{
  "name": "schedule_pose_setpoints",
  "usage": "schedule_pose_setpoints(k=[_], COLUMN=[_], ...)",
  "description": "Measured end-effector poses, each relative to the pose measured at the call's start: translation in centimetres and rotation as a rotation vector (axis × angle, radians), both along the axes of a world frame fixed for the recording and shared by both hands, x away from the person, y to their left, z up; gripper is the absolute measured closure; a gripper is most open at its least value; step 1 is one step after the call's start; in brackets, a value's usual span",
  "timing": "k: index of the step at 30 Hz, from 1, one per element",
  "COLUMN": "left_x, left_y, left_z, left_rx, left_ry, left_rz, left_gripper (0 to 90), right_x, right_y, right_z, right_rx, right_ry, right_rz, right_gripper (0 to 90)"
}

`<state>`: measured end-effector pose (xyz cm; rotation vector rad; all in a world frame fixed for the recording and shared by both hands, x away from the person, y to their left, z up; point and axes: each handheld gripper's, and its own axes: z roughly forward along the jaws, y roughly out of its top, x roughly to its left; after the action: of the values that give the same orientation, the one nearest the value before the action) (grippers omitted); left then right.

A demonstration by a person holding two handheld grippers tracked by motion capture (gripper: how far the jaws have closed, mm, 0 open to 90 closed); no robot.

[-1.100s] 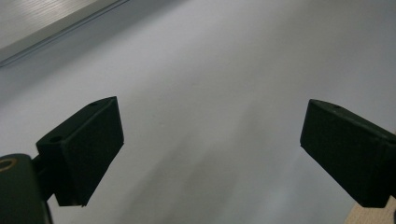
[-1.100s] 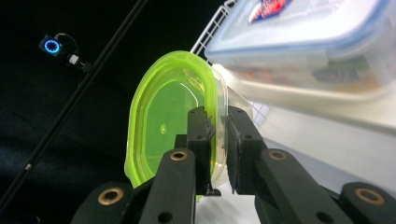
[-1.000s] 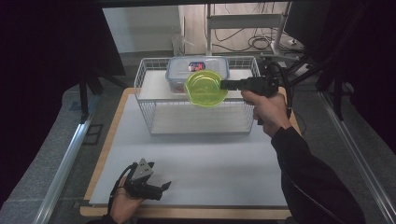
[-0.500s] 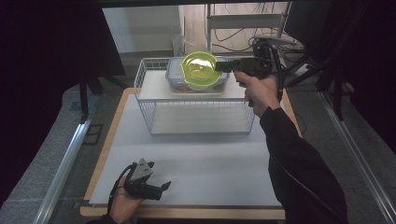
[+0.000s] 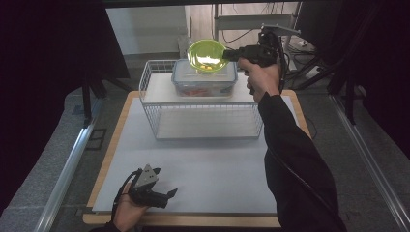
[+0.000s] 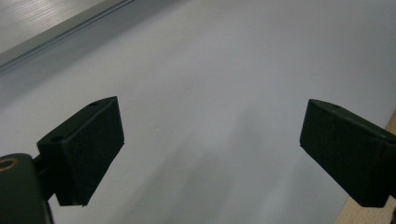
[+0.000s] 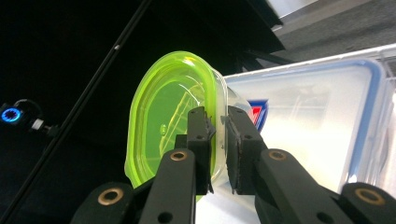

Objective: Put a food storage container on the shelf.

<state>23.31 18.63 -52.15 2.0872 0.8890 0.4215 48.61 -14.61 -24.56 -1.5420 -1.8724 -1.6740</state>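
A round container with a translucent green lid (image 5: 207, 55) hangs in the air above the back of the wire basket (image 5: 154, 108). My right gripper (image 5: 227, 55) is shut on its rim, jaws level and pointing left. In the right gripper view the green-lidded container (image 7: 168, 121) stands on edge between the two pads, in front of a clear box with a blue-edged lid (image 7: 322, 112). That box (image 5: 188, 82) sits on the basket's upper shelf. My left gripper (image 5: 169, 194) rests low on the white mat (image 5: 217, 169) near the front left, open with nothing between its fingers (image 6: 88, 144).
The white mat lies on a wooden board (image 5: 109, 159). A metal rail (image 5: 67, 169) runs along the left side. Dark curtains stand on both sides, and a table with cables (image 5: 251, 24) is behind the basket.
My right gripper has carried the green-lidded container up and towards the back left, from the basket's right side to above the clear box. The left gripper has kept still.
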Motion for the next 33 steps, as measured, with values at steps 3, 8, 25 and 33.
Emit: schedule_pose_setpoints(k=[3, 8, 25, 33], left_x=[0.0, 0.0, 0.0, 0.0], left_y=[0.0, 0.0, -0.1, -0.1], left_z=[0.0, 0.0, -0.1, -0.1], left_rx=[0.0, -0.001, -0.002, 0.001], left_ry=[0.001, 0.002, 0.007, 0.009], left_rz=[-0.004, -0.008, -0.016, -0.02], left_gripper=[6.0, 6.0, 6.0, 6.0], right_x=[0.8, 1.9, 3.1, 3.2], right_y=[0.2, 0.4, 1.4, 1.5], right_z=[-0.1, -0.5, -0.6, -0.5], right_rx=[-0.006, -0.004, -0.01, 0.002], right_ry=[0.008, 0.037, 0.067, 0.064], right_rz=[-0.022, -0.043, -0.056, -0.057], right_gripper=[80.6, 80.6, 78.3, 74.0])
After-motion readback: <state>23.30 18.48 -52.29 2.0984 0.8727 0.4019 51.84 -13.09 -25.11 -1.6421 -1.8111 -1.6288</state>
